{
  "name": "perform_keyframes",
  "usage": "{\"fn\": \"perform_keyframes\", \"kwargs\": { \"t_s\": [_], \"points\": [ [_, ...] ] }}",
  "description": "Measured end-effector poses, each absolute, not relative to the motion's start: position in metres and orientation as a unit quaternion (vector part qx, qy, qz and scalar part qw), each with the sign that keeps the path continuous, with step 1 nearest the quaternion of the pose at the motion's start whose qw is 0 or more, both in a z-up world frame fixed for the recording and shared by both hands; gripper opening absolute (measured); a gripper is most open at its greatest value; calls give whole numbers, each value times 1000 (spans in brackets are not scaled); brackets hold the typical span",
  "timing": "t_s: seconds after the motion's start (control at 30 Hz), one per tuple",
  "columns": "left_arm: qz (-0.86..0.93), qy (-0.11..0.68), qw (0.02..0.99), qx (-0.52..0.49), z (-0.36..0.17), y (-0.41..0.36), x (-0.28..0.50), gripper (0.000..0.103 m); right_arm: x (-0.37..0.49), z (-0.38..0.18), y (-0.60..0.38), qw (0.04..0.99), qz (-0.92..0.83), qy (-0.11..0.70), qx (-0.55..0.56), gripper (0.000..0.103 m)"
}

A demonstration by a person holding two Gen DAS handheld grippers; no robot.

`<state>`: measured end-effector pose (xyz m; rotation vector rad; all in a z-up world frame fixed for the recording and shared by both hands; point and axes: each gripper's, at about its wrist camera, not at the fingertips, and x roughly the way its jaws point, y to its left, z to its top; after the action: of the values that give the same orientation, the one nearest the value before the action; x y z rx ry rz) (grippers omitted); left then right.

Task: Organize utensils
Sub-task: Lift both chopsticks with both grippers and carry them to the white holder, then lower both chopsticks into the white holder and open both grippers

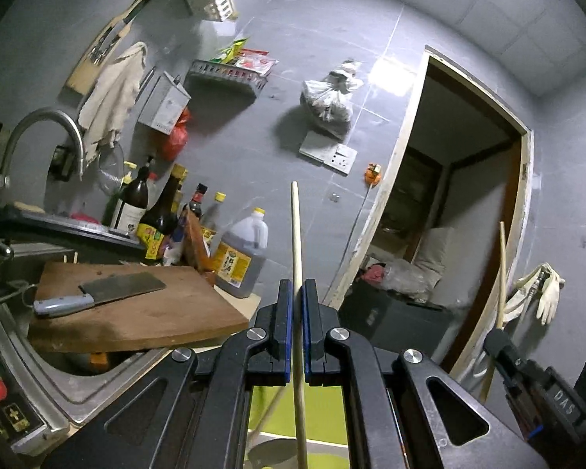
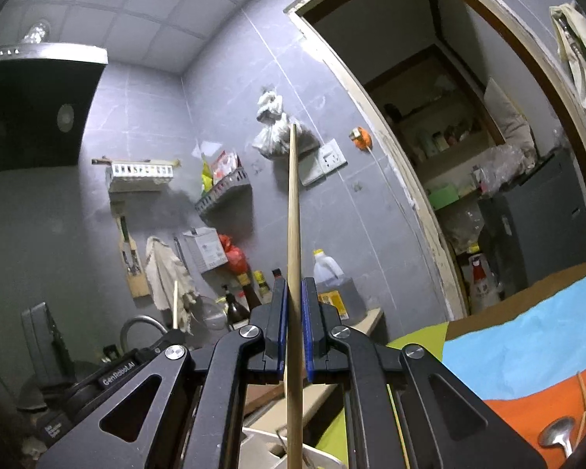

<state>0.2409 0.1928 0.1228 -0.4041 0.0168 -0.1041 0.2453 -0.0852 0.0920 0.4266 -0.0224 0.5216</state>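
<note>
while both grippers point upward, a pale, slender wooden chopstick (image 1: 297, 242) is clamped upright in the left gripper (image 1: 297, 305), and another chopstick (image 2: 293, 211) in the right gripper (image 2: 293, 305).

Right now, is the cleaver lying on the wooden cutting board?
Yes, the cleaver lies flat on the wooden cutting board beside the sink, its grey handle hanging over the board's left edge.
</note>
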Motion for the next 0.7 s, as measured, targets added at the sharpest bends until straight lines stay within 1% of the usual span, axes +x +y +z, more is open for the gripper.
{"fn": "perform_keyframes", "kwargs": {
  "t_s": [0.17, 0.7],
  "points": [
    [-36, -2, 984, -177, 114, 185, 236, 2, 251, 81, -73, 948, 258, 3, 188, 5],
    [-22, 0, 994, -105, 93, 153, 232, 2, 248, 60, -59, 961, 239, 10, 140, 5]
  ]
}}
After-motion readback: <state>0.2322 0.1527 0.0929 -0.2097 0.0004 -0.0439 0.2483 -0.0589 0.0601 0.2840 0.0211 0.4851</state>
